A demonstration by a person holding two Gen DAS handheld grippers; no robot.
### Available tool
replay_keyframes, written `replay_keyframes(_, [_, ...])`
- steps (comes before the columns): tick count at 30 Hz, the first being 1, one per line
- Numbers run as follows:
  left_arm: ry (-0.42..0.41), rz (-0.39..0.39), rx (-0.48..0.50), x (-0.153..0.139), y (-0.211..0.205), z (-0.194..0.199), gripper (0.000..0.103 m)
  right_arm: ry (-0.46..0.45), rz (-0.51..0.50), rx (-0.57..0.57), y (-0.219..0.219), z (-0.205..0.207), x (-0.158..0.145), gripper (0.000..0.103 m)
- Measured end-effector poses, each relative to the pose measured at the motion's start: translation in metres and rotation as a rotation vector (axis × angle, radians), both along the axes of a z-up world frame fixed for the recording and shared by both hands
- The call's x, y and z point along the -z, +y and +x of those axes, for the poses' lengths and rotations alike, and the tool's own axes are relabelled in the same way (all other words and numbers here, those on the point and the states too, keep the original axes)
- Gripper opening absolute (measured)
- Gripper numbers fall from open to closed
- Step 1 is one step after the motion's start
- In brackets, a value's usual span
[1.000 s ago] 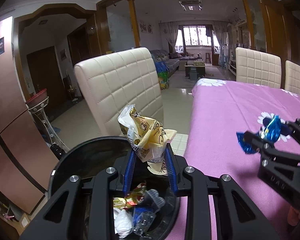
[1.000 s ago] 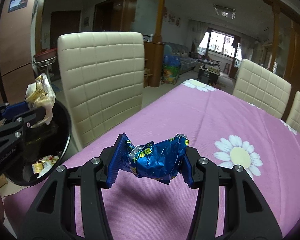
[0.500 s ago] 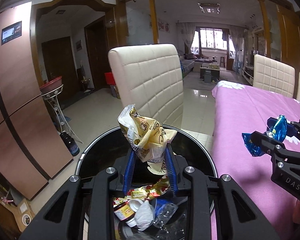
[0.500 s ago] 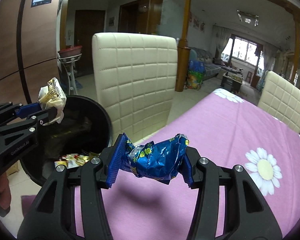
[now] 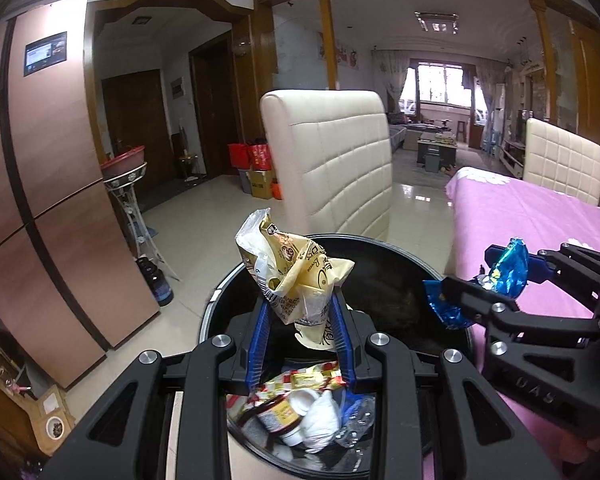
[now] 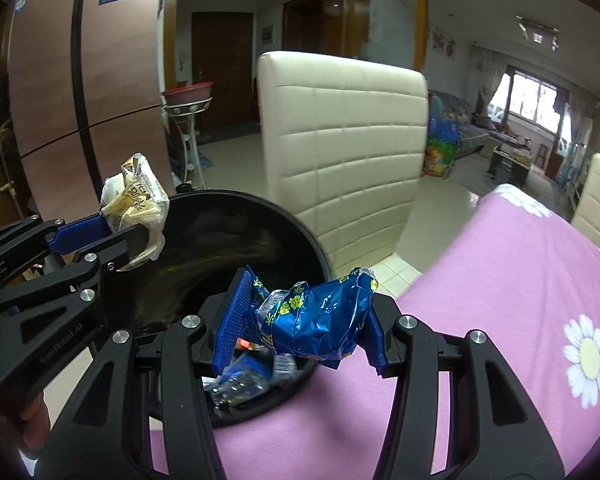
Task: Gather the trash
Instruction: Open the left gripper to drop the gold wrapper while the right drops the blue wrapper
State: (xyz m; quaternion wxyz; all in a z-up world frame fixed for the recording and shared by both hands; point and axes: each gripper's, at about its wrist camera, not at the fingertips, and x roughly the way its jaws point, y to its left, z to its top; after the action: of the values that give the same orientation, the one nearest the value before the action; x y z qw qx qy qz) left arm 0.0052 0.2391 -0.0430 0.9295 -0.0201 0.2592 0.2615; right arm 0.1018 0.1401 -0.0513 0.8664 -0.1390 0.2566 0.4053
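Observation:
My left gripper (image 5: 300,344) is shut on a crumpled cream-and-gold wrapper (image 5: 292,276), held over the open mouth of the round black bin (image 5: 400,280). Several wrappers and a small bottle lie at the bin's bottom (image 5: 300,408). My right gripper (image 6: 304,328) is shut on a crumpled blue foil wrapper (image 6: 320,316), hanging over the bin's rim (image 6: 312,248) where it meets the table edge. Each view shows the other tool: the left gripper (image 6: 112,228) with its cream wrapper (image 6: 136,196), and the right gripper (image 5: 496,288) with the blue wrapper (image 5: 508,268).
A cream padded chair (image 5: 332,160) stands just behind the bin. The table with the pink daisy cloth (image 6: 520,280) lies to the right, with more cream chairs (image 5: 560,164) beyond. A copper fridge (image 5: 40,200) and a wire stand with a red basin (image 5: 124,164) are on the left.
Both grippers have moved left with their wrappers: the left one now sits over the bin's middle, the right one has come off the table to the bin's rim. The grips look unchanged.

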Motion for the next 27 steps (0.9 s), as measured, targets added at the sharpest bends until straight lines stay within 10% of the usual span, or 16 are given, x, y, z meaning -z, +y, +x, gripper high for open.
replay_keyframes(27, [0.051, -0.045, -0.021, 0.01, 0.004, 0.004, 0.031, -0.041, 0.035, -0.022, 0.013, -0.009, -0.006, 0.053])
